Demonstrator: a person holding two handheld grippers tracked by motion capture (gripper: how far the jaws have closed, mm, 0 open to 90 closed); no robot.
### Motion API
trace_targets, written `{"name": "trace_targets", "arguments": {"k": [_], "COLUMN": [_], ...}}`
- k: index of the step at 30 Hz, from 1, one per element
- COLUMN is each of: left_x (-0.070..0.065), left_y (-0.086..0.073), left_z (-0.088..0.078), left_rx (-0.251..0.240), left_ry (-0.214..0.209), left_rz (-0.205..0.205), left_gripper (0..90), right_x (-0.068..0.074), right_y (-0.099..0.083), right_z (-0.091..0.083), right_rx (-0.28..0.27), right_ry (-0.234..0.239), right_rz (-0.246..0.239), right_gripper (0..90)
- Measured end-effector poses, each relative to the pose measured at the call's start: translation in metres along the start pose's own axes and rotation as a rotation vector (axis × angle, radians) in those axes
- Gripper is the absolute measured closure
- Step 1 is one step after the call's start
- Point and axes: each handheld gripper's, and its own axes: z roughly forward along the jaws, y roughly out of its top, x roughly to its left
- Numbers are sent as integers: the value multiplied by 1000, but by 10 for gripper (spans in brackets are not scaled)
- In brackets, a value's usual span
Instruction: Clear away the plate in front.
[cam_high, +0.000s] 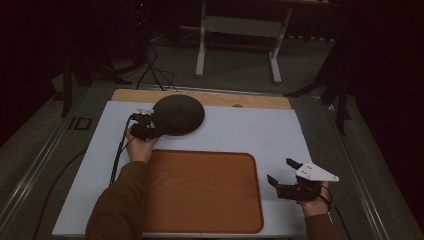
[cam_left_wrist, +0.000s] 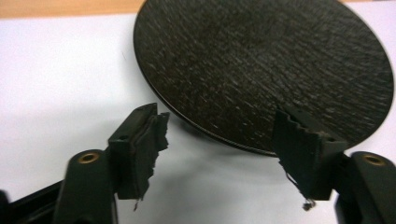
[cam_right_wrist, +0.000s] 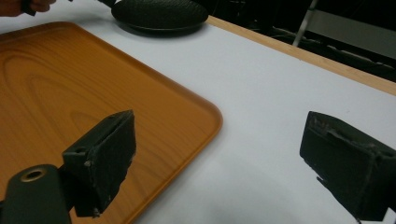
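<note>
At the round black textured plate's (cam_left_wrist: 261, 70) near rim, left gripper (cam_left_wrist: 219, 135) jaws stand spread, not pinching; right gripper (cam_high: 286, 175) jaws spread beside the orange wooden tray (cam_high: 200, 190).

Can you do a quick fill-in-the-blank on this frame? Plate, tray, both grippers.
1. The dark round plate lies on the white sheet beyond the ____ tray.
2. The left gripper has its jaws ____ at the plate's near rim.
3. The wooden tray has ____ on it.
4. The right gripper is open, to the ____ of the tray in the high view.

Missing words: wooden; open; nothing; right
</note>
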Motion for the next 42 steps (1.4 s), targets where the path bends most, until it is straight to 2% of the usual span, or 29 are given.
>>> {"name": "trace_targets", "arguments": {"k": [3,6,9,11,13,14,17,20,21,24,28,29,30,34,37,42], "left_x": [1,5,7,7,8,9,9,12,12,11,15,17,18,17,16,16], "left_y": [0,0,0,1,2,3,5,5,5,7,9,9,9,10,11,11], "left_z": [7,11,15,17,20,21,23,27,28,29,29,28,28,27,28,29], "left_rx": [24,36,34,38,47,54,67,78,81,92,114,119,120,128,132,103], "left_ry": [7,1,-15,-20,-43,-57,-55,-103,-109,-102,-125,-130,-139,-124,-117,-116], "left_rz": [-11,-52,-86,-82,-97,-115,-148,-218,-228,-234,-237,-262,-280,-316,-365,-488], "left_gripper": [315,318,323,334,353,372,380,406,406,403,434,434,482,507,550,629], "right_x": [0,-1,0,0,0,0,-1,-1,-1,-1,-1,-1,-1,-1,-1,-2], "right_y": [0,0,0,0,0,0,-1,-1,-1,-1,-1,-1,-1,-1,-1,-1], "right_z": [-1,-1,-1,-1,-2,-2,-3,-4,-4,-4,-5,-5,-5,-5,-5,-5], "right_rx": [-1,0,1,0,0,-1,-4,-3,-3,-3,-3,-4,-4,-4,-3,-6], "right_ry": [-1,-2,-1,-1,-2,-3,-3,-5,-5,-6,-7,-7,-6,-8,-5,-7], "right_rz": [2,3,-1,1,2,2,2,4,4,4,5,7,8,9,5,10], "right_gripper": [104,104,104,104,104,104,104,104,104,104,104,104,104,104,104,104]}}
